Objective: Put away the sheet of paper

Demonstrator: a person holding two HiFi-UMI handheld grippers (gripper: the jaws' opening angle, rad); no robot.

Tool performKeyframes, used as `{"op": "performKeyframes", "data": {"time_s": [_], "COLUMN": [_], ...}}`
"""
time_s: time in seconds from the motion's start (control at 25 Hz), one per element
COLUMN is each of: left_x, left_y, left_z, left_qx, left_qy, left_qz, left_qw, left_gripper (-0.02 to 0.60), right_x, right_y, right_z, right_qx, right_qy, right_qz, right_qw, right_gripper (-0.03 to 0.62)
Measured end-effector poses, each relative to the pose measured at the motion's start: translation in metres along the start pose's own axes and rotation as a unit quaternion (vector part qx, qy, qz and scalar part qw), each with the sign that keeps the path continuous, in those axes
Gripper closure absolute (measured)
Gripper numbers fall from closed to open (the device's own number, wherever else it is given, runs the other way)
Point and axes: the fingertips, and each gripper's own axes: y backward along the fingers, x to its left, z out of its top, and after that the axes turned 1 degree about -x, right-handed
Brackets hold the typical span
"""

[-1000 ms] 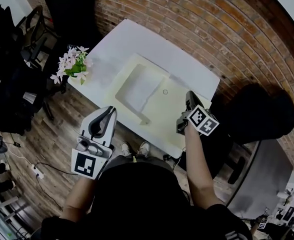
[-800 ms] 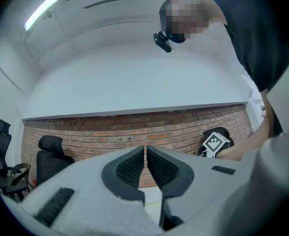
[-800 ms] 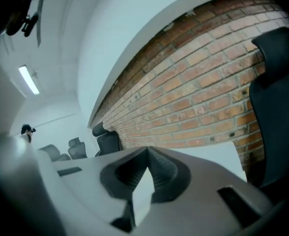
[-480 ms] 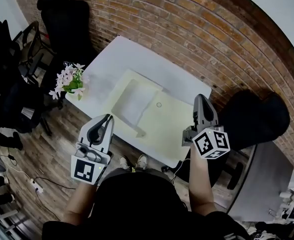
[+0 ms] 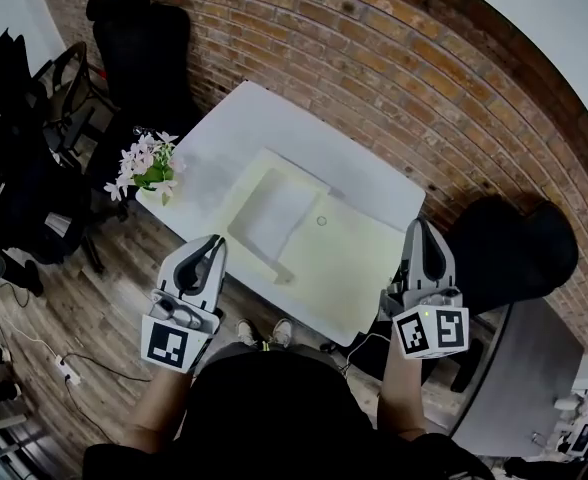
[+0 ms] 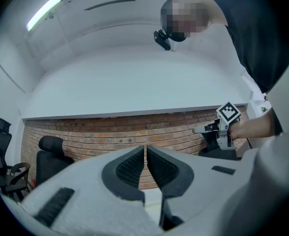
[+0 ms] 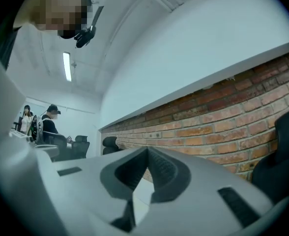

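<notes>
Paper comes first: the sheet of paper [image 5: 274, 213] lies flat inside the left half of a pale yellow folder [image 5: 349, 263] that is spread open on the white table [image 5: 274, 118], a little toward 11 o'clock from the middle of the head view. The folder's right half, toward 4 o'clock from the sheet, holds nothing but a small ring-shaped mark [image 5: 321, 221] just beside the fold; what that mark is cannot be told. A bunch of pink and white flowers [image 5: 146, 163] stands at the table's corner, at 9 o'clock from the folder and apart from it; its vessel is hidden by the blooms. Neither gripper touches the folder or the sheet. The left gripper [image 5: 212, 243] hangs off the table's near edge at 7 o'clock from the sheet, and its own view shows the left gripper's [image 6: 145, 150] ribbed pads pressed together with nothing between them. The right gripper [image 5: 422, 230] is held past the table's right corner at 4 o'clock from the sheet; in its own view the right gripper's [image 7: 147, 152] jaws are likewise closed and empty, pointing toward the brick wall [image 7: 223, 117]. Black office chairs stand at 11 o'clock [image 5: 139, 28] and at 3 o'clock [image 5: 509, 248] of the table.
</notes>
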Motion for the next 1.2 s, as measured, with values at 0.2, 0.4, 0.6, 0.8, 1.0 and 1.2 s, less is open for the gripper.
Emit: {"op": "performKeyframes", "data": {"time_s": [0.2, 0.4, 0.6, 0.8, 1.0, 1.2], "left_x": [0.003, 0.002, -0.004, -0.006, -0.006, -0.007], "left_y": [0.001, 0.001, -0.006, -0.014, -0.018, -0.019], "left_z": [0.0, -0.003, -0.005, -0.004, -0.004, -0.007], "left_qx": [-0.004, 0.003, 0.005, 0.003, 0.003, 0.007], "left_qy": [0.003, 0.01, 0.017, 0.02, 0.023, 0.026], "left_qz": [0.004, 0.004, -0.007, -0.014, -0.019, -0.022], "left_qw": [1.0, 0.9999, 0.9998, 0.9997, 0.9996, 0.9994], "left_gripper": [0.543, 0.543, 0.543, 0.543, 0.543, 0.544], "right_x": [0.006, 0.009, 0.008, 0.008, 0.009, 0.011], "right_y": [0.016, 0.025, 0.029, 0.03, 0.031, 0.03], "right_z": [0.009, 0.016, 0.021, 0.027, 0.031, 0.029], "right_qx": [-0.008, -0.011, -0.011, -0.012, -0.011, -0.006], "right_qy": [0.014, 0.032, 0.043, 0.06, 0.069, 0.069], "right_qz": [-0.007, -0.006, -0.007, -0.005, -0.004, -0.002], "right_qw": [1.0, 0.999, 0.999, 0.998, 0.998, 0.998], "right_gripper": [0.58, 0.58, 0.58, 0.58, 0.58, 0.58]}}
